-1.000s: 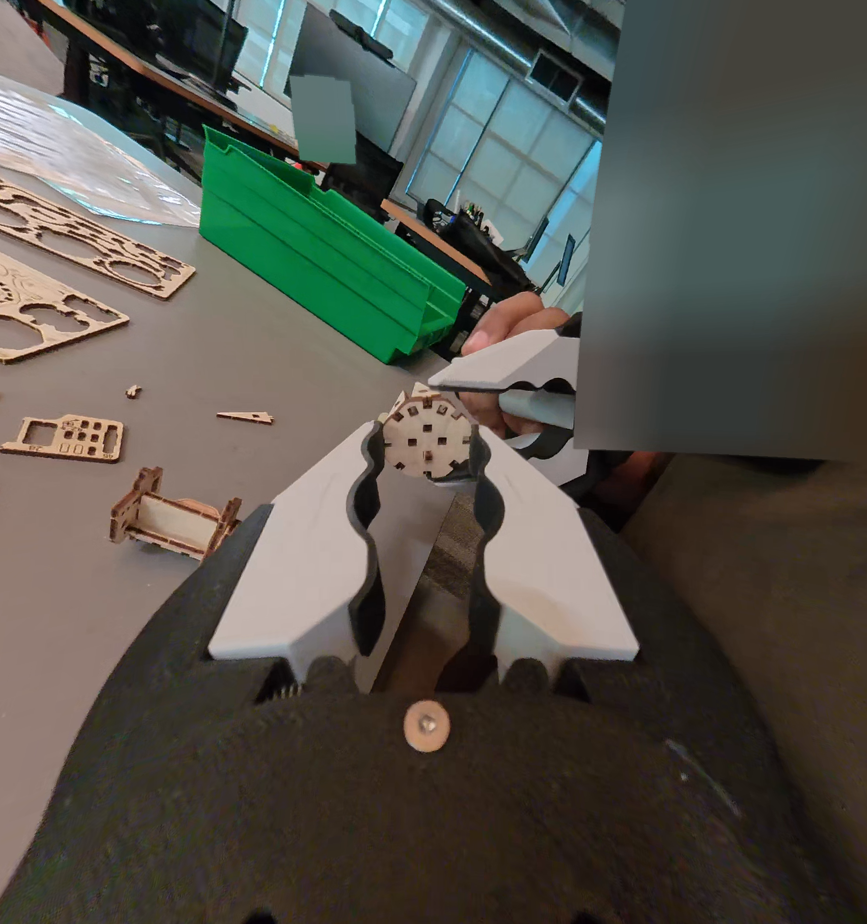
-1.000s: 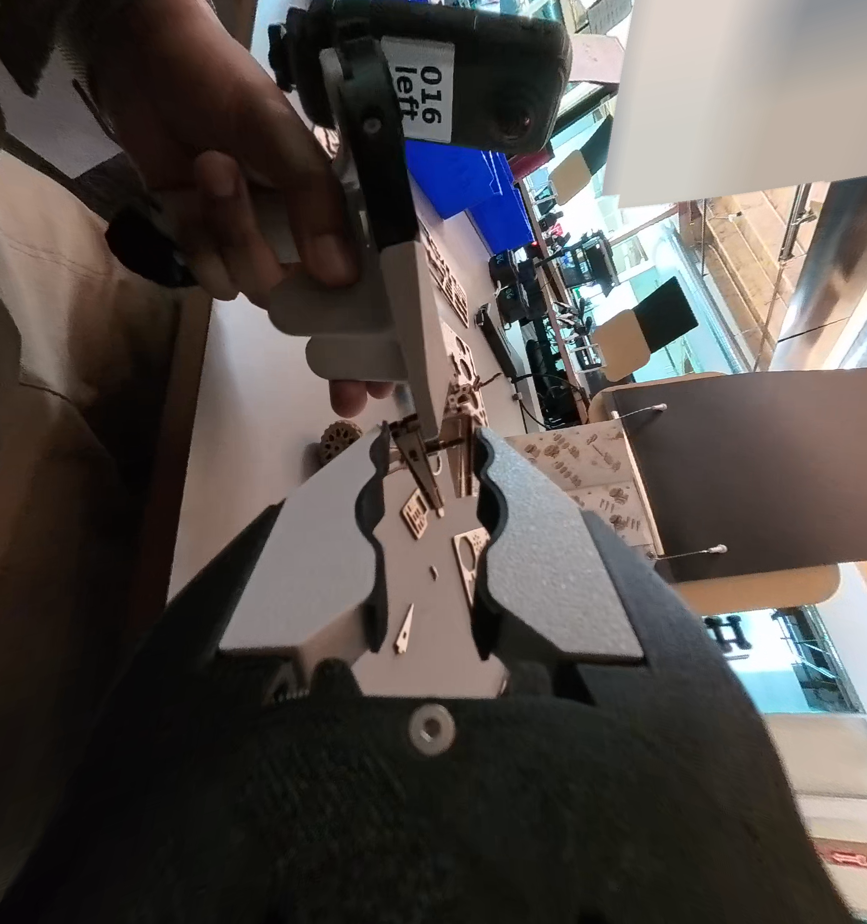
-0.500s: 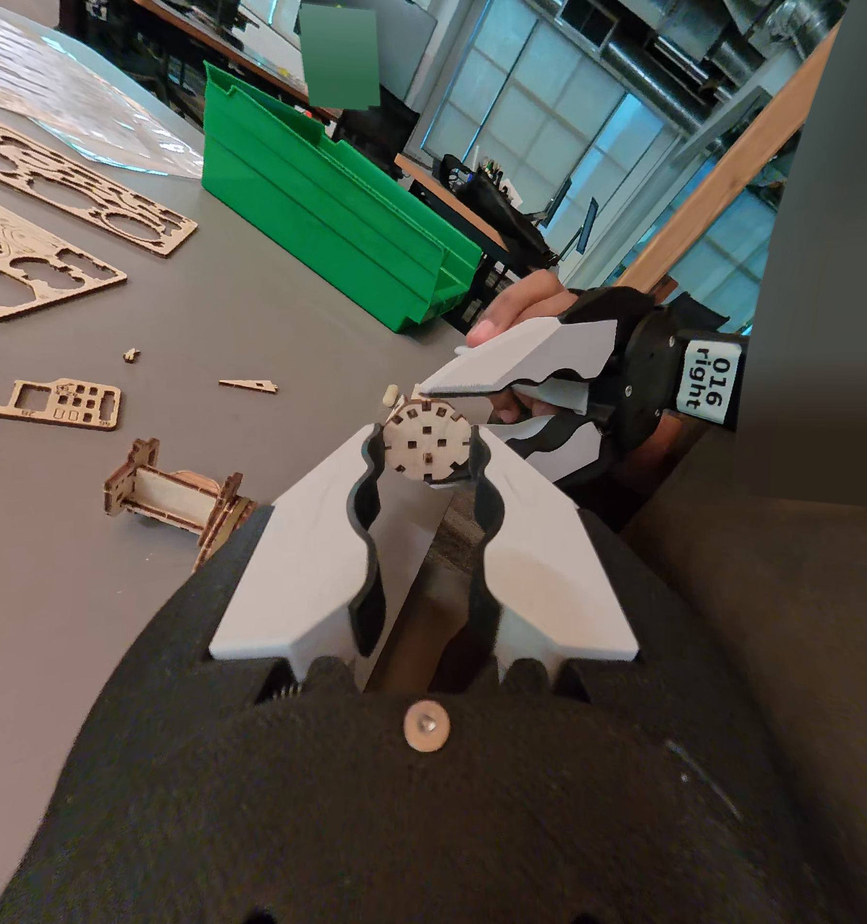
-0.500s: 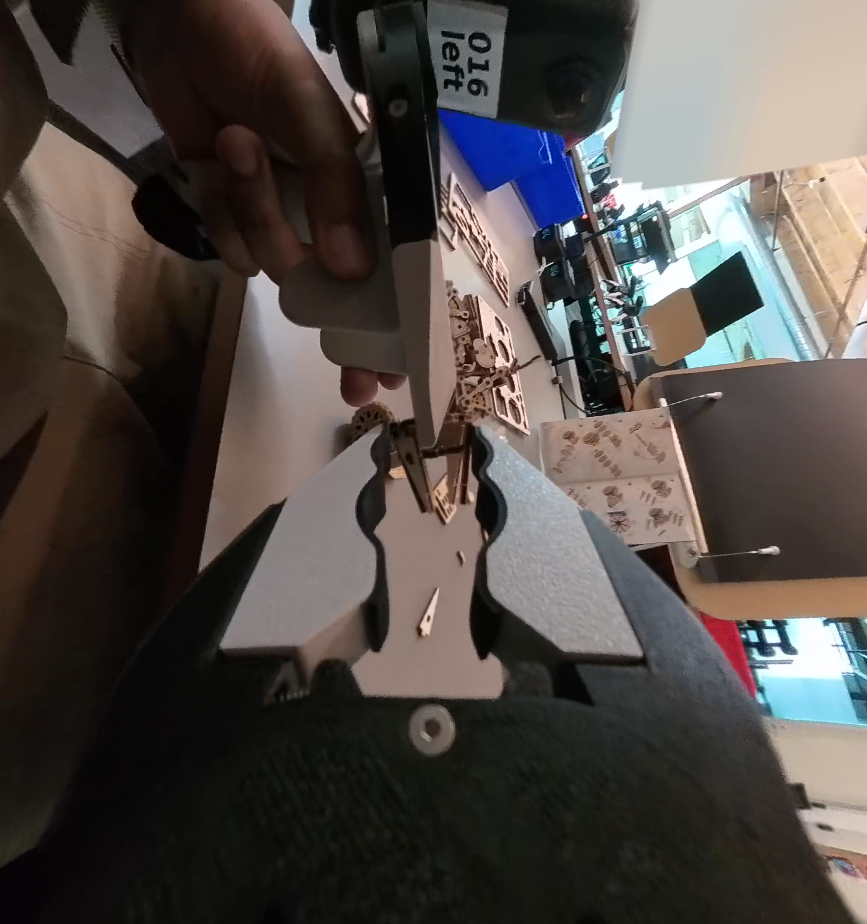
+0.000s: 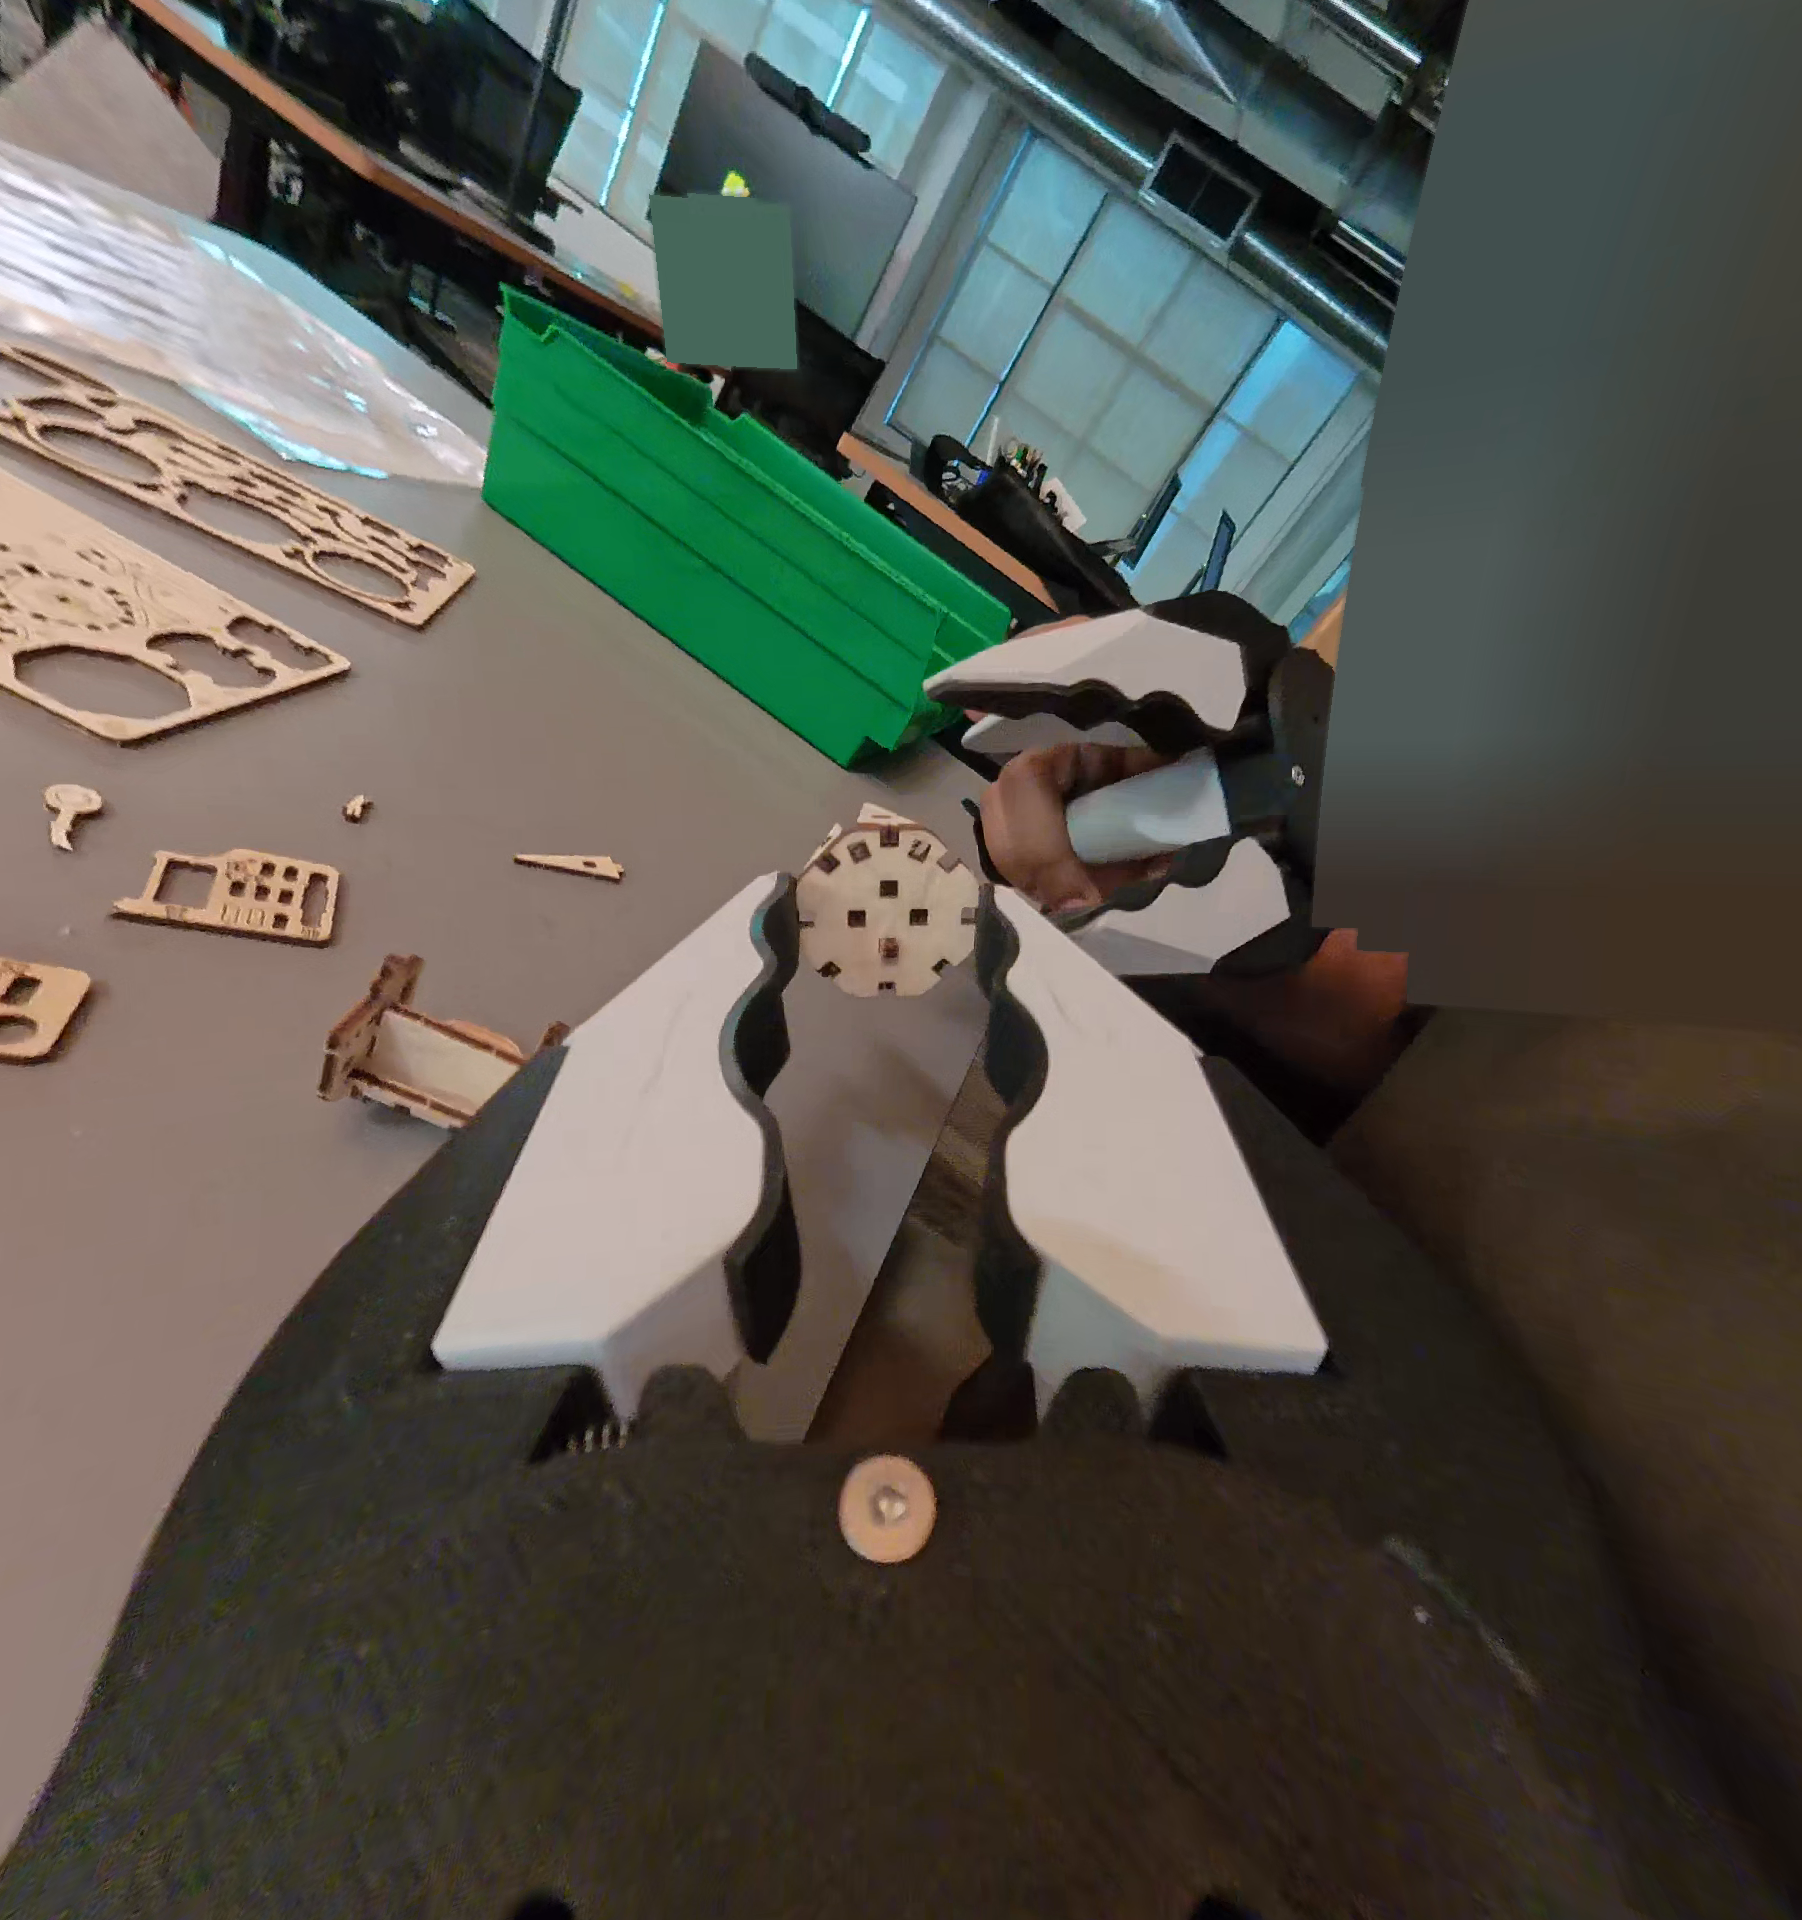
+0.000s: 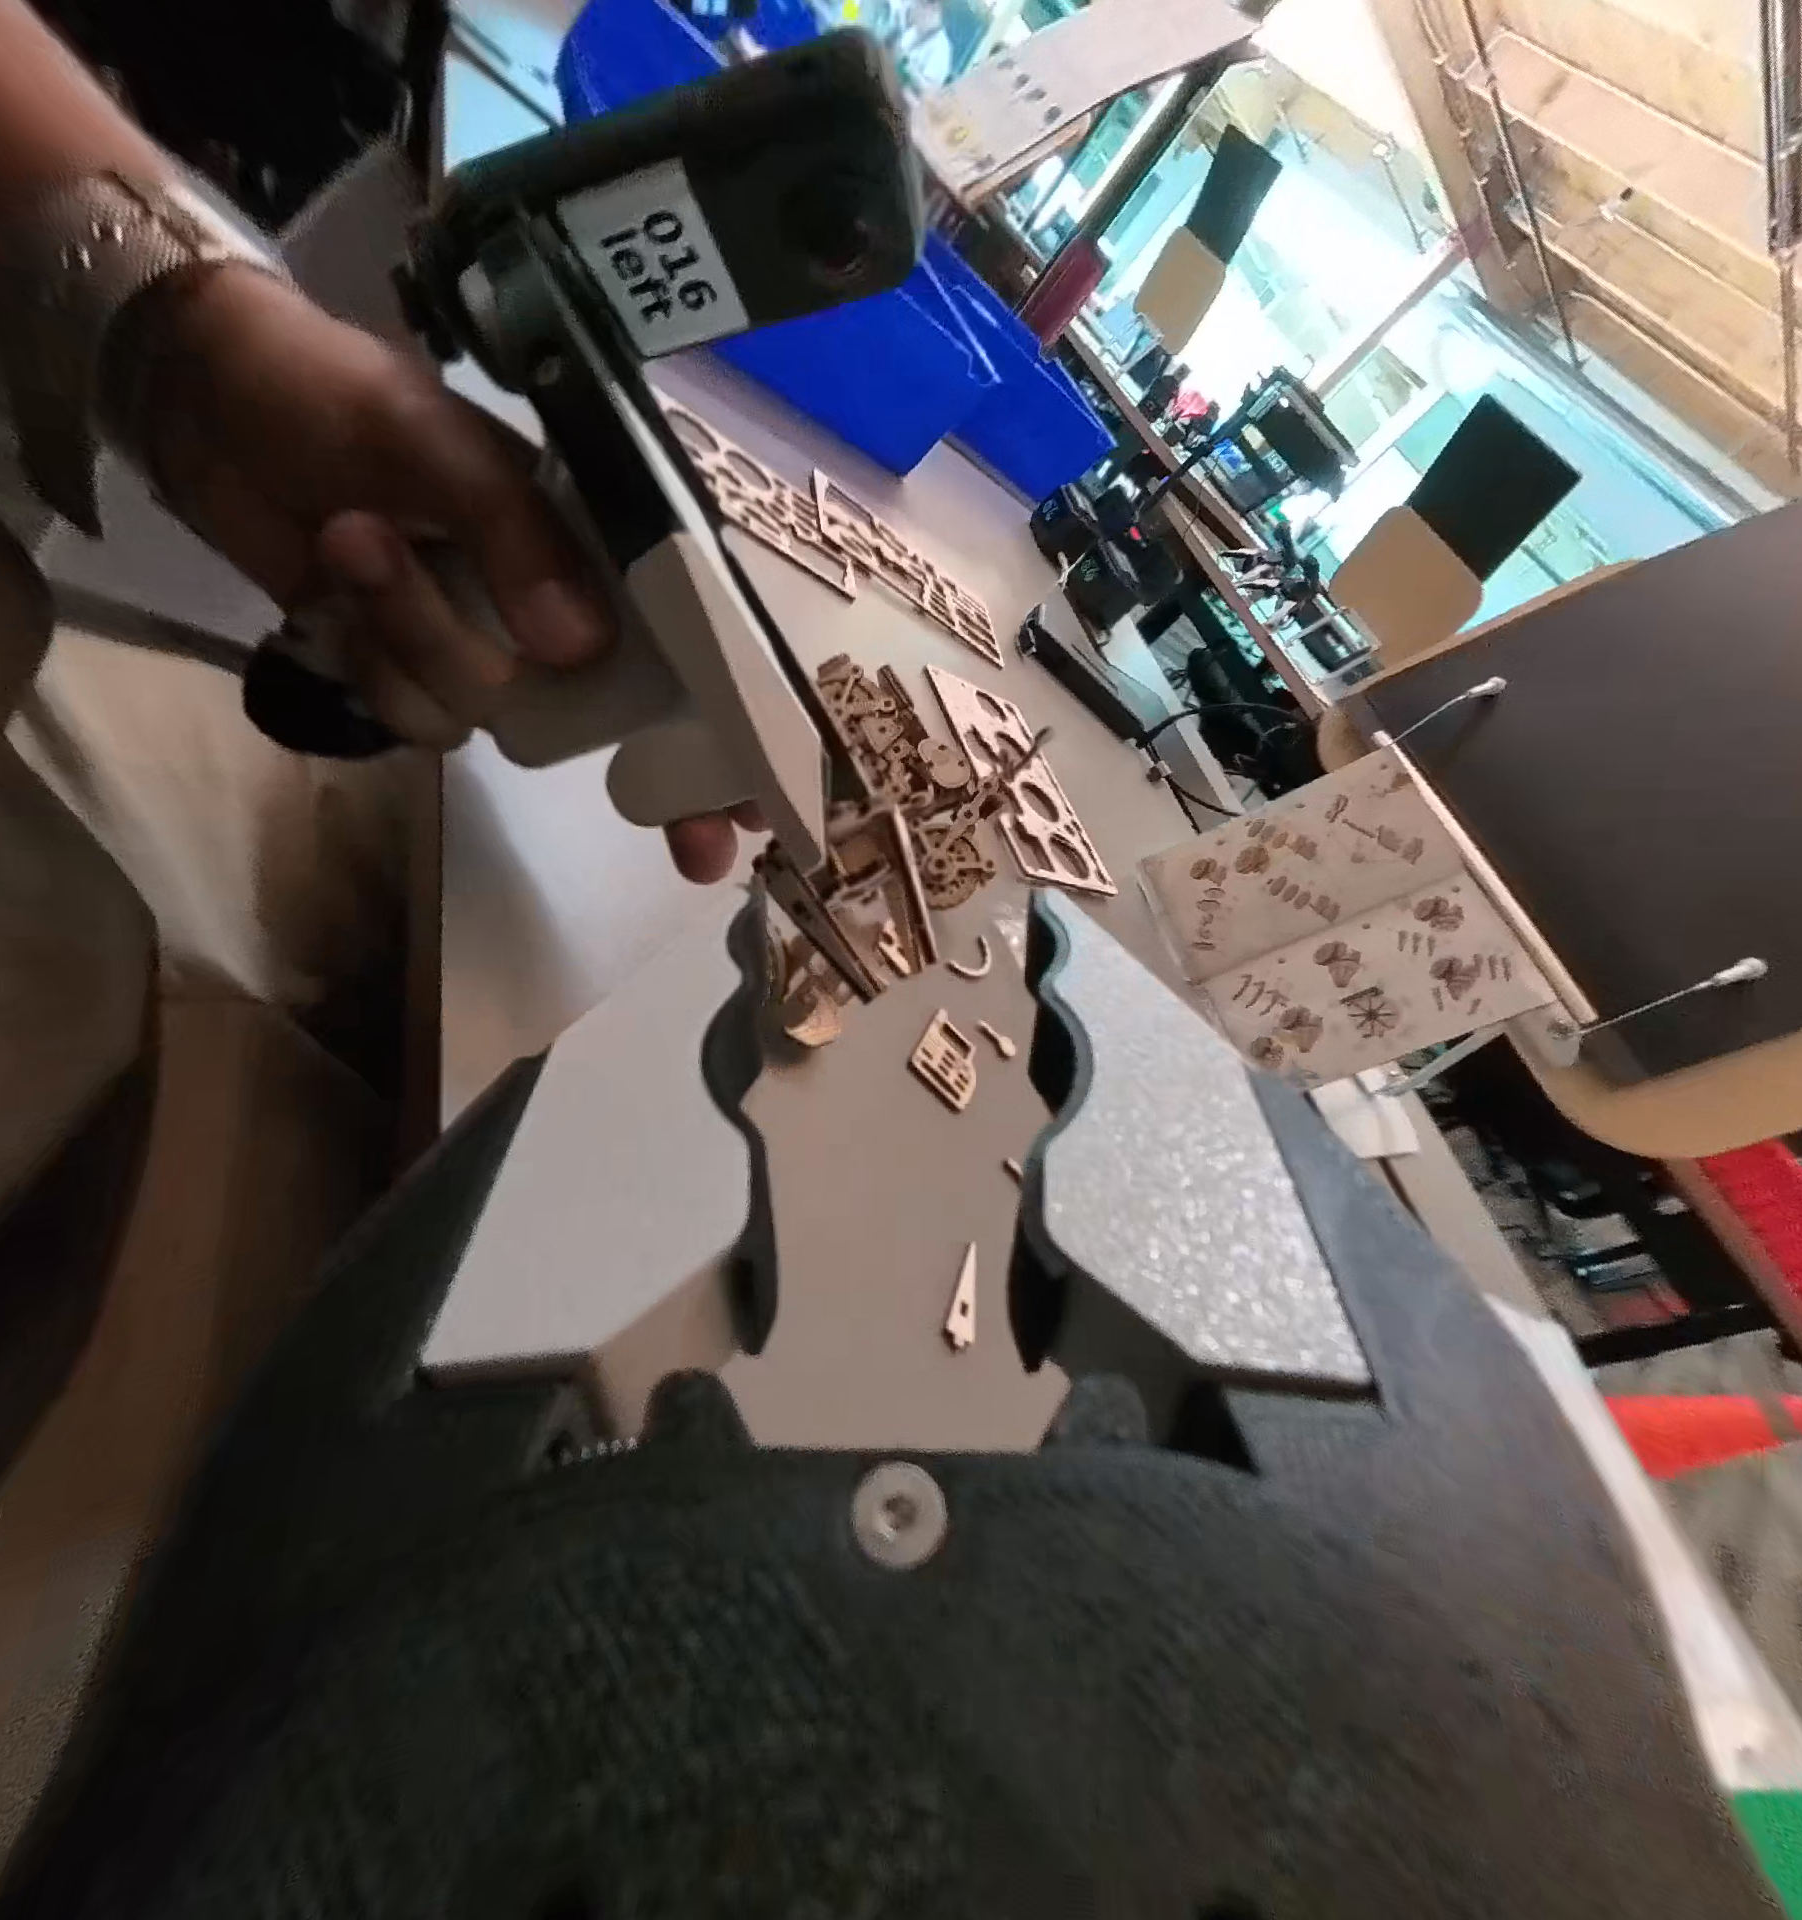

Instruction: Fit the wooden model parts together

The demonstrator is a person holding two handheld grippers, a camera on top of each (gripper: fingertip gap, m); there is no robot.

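Above the grey table (image 5: 585, 727), left gripper (image 5: 886, 940) fingers clamped on slotted wooden disc (image 5: 884, 920), right gripper (image 6: 892, 920) fingers spread empty, labelled sticker (image 6: 658, 268).

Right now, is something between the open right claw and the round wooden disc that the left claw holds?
Nothing visible. The right claw hangs open just beyond the slotted disc, which the left claw grips, with only open air between them above the grey table.

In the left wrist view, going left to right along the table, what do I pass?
Key-shaped piece → gridded flat piece → boxy wooden subassembly → thin wooden sliver → slotted wooden disc in the left tool → right tool.
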